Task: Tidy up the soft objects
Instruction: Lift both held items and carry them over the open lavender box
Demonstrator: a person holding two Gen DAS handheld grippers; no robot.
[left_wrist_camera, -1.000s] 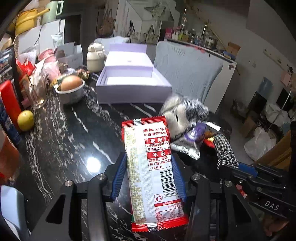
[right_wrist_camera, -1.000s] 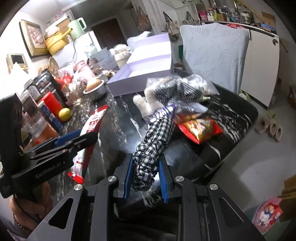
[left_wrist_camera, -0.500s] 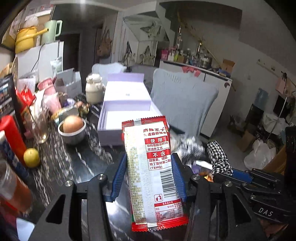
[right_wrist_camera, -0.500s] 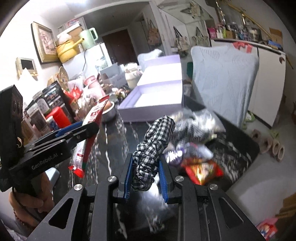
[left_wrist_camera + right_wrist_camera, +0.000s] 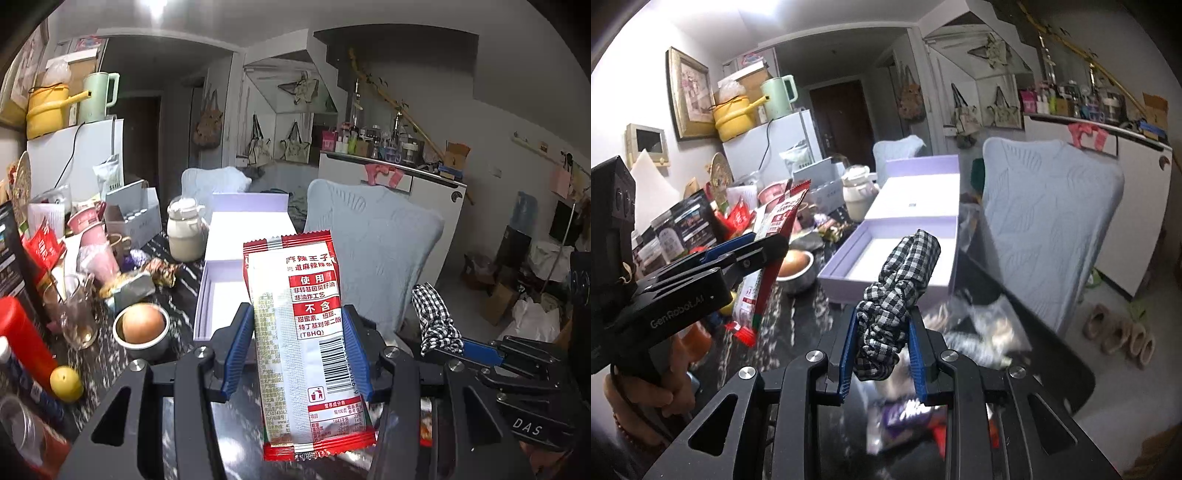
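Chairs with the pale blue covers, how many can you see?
2. The near chair stands at the table's right side, beside the purple box. The far chair stands behind the box, at the table's far end. Others may be hidden.

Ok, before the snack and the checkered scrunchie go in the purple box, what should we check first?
1. Left tool gripping the snack packet: ok.
2. Right tool gripping the checkered scrunchie: ok.
3. Purple box open, lid up: ok.
4. Room in the box: the part that shows is bare, ok.
5. Tools apart, not bumping each other: ok.
6. Egg bowl beside the box, near the left tool's way: cannot tell if it's safe.
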